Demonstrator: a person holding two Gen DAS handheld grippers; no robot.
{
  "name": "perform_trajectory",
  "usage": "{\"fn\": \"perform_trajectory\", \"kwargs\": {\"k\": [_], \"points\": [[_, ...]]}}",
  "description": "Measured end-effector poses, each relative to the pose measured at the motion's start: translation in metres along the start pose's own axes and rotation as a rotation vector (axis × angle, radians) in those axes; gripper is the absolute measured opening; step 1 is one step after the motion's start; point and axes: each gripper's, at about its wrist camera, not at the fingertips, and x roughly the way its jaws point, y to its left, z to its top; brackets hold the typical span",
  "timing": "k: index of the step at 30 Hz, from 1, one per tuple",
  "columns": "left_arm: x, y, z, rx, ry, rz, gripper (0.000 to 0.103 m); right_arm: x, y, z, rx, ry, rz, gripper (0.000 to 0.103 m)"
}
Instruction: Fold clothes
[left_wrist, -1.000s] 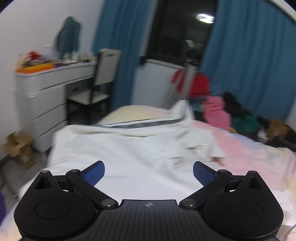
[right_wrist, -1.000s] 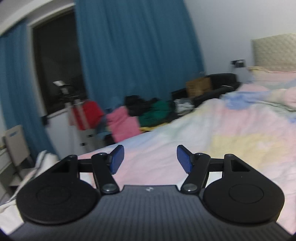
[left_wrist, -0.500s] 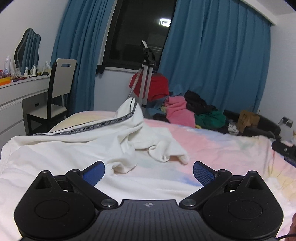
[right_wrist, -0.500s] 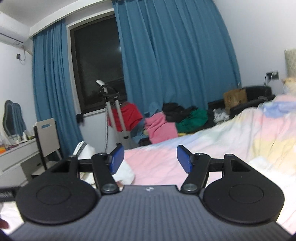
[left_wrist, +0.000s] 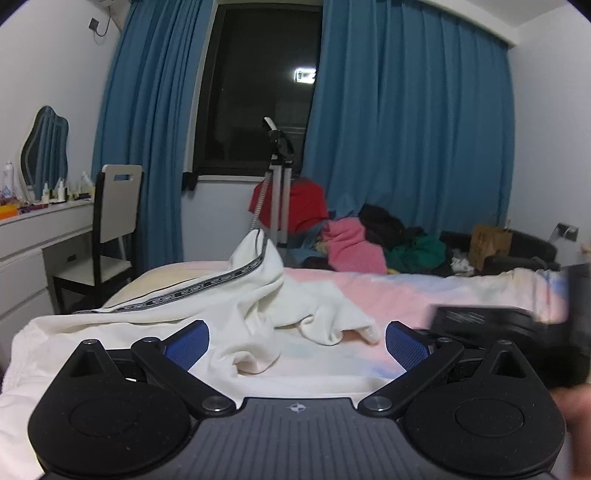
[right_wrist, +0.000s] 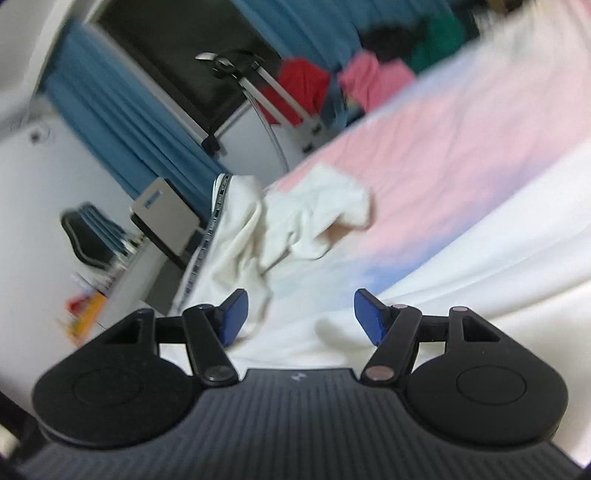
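Observation:
A crumpled white garment (left_wrist: 236, 302) with a dark lettered stripe lies on the pastel bedsheet (left_wrist: 424, 295), one sleeve trailing right. My left gripper (left_wrist: 297, 341) hovers just short of it, open and empty. The right wrist view is tilted and blurred: the same white garment (right_wrist: 295, 218) lies ahead on the bedsheet (right_wrist: 424, 173), and my right gripper (right_wrist: 299, 315) is open with nothing between its blue pads. The other gripper's black body (left_wrist: 517, 332) shows blurred at the right of the left wrist view.
A pile of pink, green, black and red clothes (left_wrist: 354, 243) lies beyond the bed by blue curtains (left_wrist: 406, 129). A tripod (left_wrist: 277, 184) stands at the window. A chair (left_wrist: 114, 229) and white dresser (left_wrist: 33, 243) are left. A cardboard box (left_wrist: 489, 240) sits far right.
The right gripper has swung down and rolled toward the white garment, which now fills its view. The left gripper turned right then held; the right gripper has entered its frame.

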Motion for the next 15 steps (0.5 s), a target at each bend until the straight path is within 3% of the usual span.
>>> {"fn": "perform_trajectory", "kwargs": {"k": [3,6,10,13,15], "points": [[0.000,0.010,-0.004,-0.035,-0.018,-0.032,0.103,0.038,0.000,0.000,0.103,0.080,0.040,0.067],[0.008,0.019,-0.015,-0.014,-0.038,-0.005,0.103,0.077,-0.002,-0.001,0.204,0.139,0.061,0.067],[0.042,0.033,-0.034,-0.035,0.026,0.042,0.103,0.129,-0.018,-0.002,0.312,0.066,-0.046,0.066],[0.068,0.042,-0.041,-0.085,0.076,0.057,0.103,0.154,-0.026,0.003,0.382,-0.002,-0.058,0.062],[0.079,0.045,-0.047,-0.102,0.101,0.047,0.103,0.166,-0.024,0.013,0.346,-0.009,-0.114,0.035]]}}
